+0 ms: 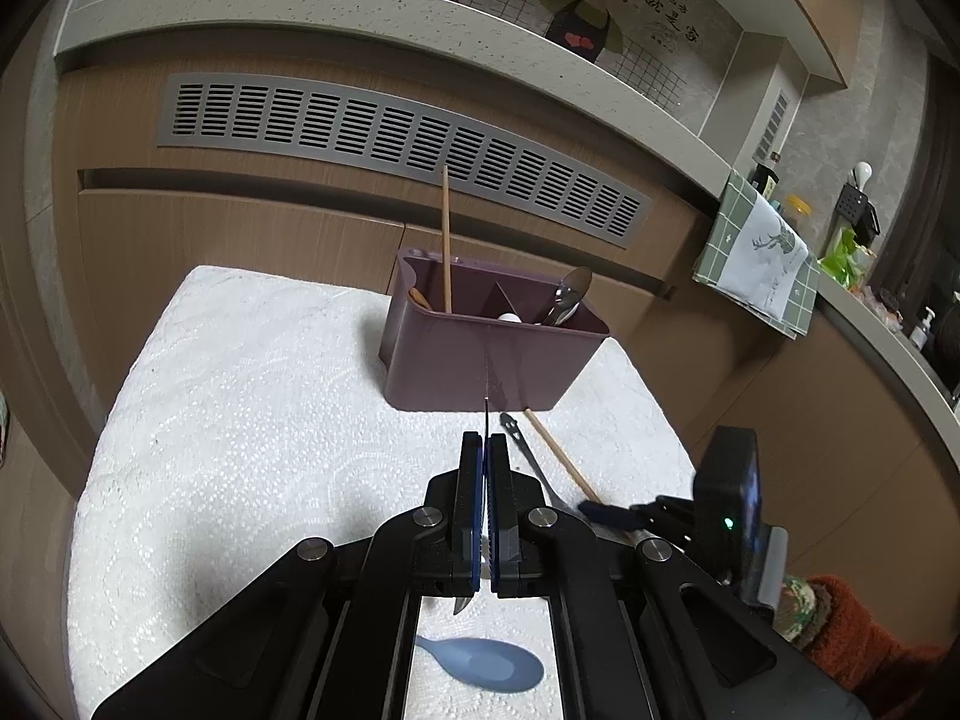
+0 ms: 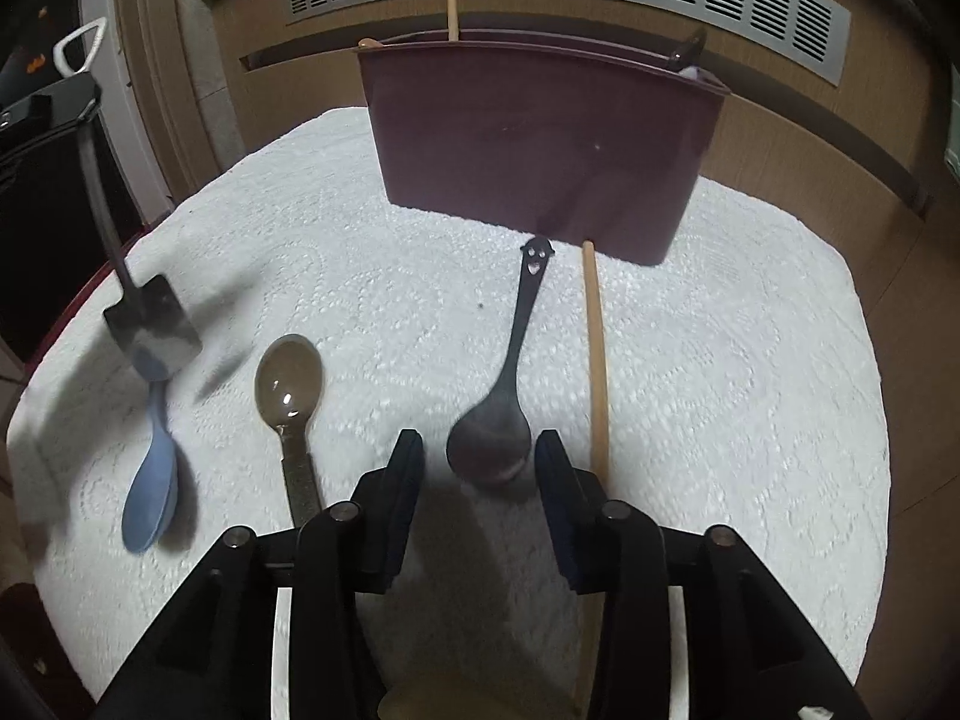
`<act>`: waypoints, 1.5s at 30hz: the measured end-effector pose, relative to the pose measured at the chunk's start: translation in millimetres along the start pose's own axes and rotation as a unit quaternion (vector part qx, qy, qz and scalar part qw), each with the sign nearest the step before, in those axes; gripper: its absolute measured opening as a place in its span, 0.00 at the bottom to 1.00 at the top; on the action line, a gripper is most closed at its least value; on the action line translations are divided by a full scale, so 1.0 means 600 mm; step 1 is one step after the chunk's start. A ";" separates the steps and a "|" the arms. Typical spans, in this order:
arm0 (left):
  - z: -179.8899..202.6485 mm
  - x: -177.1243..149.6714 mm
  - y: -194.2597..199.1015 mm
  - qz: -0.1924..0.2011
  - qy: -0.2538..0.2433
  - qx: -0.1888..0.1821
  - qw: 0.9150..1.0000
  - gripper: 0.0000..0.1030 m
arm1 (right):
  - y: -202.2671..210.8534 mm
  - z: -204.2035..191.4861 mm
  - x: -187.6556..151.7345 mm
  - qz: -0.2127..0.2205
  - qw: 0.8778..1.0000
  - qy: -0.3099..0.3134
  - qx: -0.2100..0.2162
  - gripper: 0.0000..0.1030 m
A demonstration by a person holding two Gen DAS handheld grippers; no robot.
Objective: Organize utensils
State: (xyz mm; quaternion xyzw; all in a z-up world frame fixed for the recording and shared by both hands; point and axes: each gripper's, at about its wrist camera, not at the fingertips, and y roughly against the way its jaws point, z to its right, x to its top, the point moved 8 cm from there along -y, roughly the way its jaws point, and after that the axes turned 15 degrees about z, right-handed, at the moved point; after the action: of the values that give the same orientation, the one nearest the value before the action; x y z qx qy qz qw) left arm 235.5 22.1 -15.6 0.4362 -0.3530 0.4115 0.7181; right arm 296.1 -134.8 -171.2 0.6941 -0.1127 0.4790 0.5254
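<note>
Below speckled countertop (image 1: 372,12): vent grille (image 1: 396,138), brown cabinets, white embossed cloth (image 1: 240,420).

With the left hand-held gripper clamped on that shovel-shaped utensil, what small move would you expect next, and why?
Probably carry it forward and over the purple holder. The left hand-held gripper is shut on the shovel-shaped utensil, which hangs above the white mat, short of the holder. The right hand-held gripper sits open around the black spoon, not yet gripping.
</note>
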 end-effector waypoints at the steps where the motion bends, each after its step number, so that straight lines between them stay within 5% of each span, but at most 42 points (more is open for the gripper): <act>1: 0.000 0.000 0.001 0.000 0.000 0.000 1.000 0.01 | -0.006 0.000 0.004 -0.002 1.000 -0.002 -0.005 0.36; 3: 0.001 0.000 0.002 -0.001 0.000 -0.003 1.000 0.01 | -0.007 0.002 0.009 -0.003 1.000 0.000 -0.016 0.25; 7: 0.006 0.002 0.006 0.003 -0.002 -0.006 1.000 0.01 | 0.030 0.009 0.042 0.046 0.997 0.029 -0.059 0.25; 17: 0.021 0.015 0.013 0.014 -0.007 -0.010 1.000 0.01 | 0.148 0.029 0.164 0.154 0.986 0.013 -0.067 0.22; 18: 0.024 0.019 0.012 0.016 -0.008 -0.012 1.000 0.01 | 0.151 0.031 0.168 0.157 0.985 0.010 -0.066 0.20; 19: 0.028 0.024 0.012 0.017 -0.008 -0.014 1.000 0.01 | 0.156 0.033 0.177 0.163 0.985 0.004 -0.064 0.06; 27: 0.088 0.150 0.028 0.089 -0.055 -0.044 0.993 0.01 | 0.223 0.049 0.274 0.218 0.975 -0.017 -0.038 0.04; 32: 0.079 0.138 0.014 0.081 -0.058 -0.036 0.994 0.01 | 0.189 0.049 0.238 0.148 0.989 -0.008 -0.005 0.10; 34: 0.065 0.121 0.008 0.069 -0.051 -0.033 0.996 0.01 | 0.168 0.052 0.189 0.109 0.993 -0.037 0.012 0.21; 37: 0.046 0.097 0.000 0.054 -0.039 -0.029 0.997 0.01 | 0.149 0.053 0.093 0.047 0.996 -0.078 0.019 0.23; 43: 0.016 0.052 -0.013 0.029 -0.017 -0.026 0.999 0.01 | 0.151 0.005 -0.066 -0.064 0.979 -0.176 0.080 0.23; 45: 0.009 0.043 -0.016 0.023 -0.011 -0.024 0.999 0.01 | 0.141 -0.003 -0.094 -0.084 0.974 -0.199 0.071 0.23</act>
State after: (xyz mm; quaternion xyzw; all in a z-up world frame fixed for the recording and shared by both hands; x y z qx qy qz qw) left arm 253.9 21.6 5.4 0.4152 -0.3803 0.4143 0.7151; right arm 210.4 -188.6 -162.9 0.8179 -0.1218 0.2921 0.4804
